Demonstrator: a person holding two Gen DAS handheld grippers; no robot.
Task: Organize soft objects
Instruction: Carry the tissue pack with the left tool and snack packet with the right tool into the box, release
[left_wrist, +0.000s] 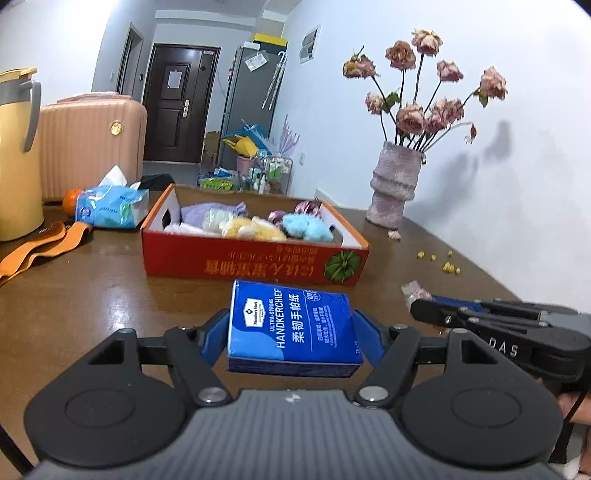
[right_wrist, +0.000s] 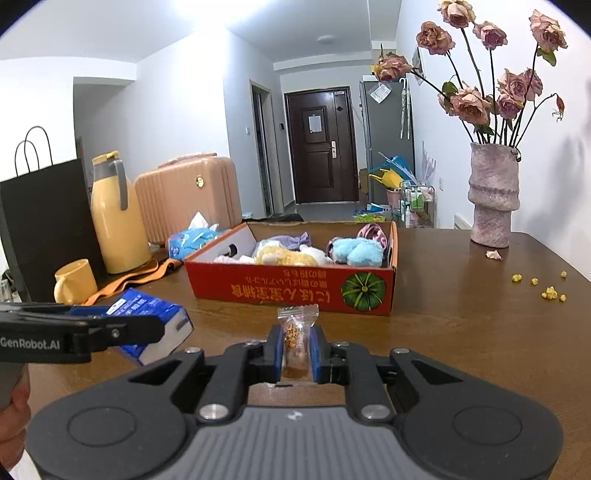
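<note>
My left gripper (left_wrist: 291, 326) is shut on a blue handkerchief tissue pack (left_wrist: 291, 325), held above the wooden table in front of the red cardboard box (left_wrist: 255, 264). The pack also shows in the right wrist view (right_wrist: 155, 317). My right gripper (right_wrist: 295, 350) is shut on a small clear-wrapped snack packet (right_wrist: 296, 339), also in front of the box (right_wrist: 291, 291). The box holds soft items: a blue plush (right_wrist: 356, 251), a yellow plush (right_wrist: 284, 254), a purple cloth (left_wrist: 210, 212). The right gripper appears in the left wrist view (left_wrist: 424, 310) to the right of the pack.
A pink vase of dried roses (right_wrist: 493, 199) stands at the back right, with petals and yellow crumbs (right_wrist: 550, 291) near it. At the left are a yellow jug (right_wrist: 118, 218), a yellow mug (right_wrist: 75, 280), a black bag (right_wrist: 44, 221), an orange strap (left_wrist: 40, 247) and a blue tissue pack (left_wrist: 110, 206).
</note>
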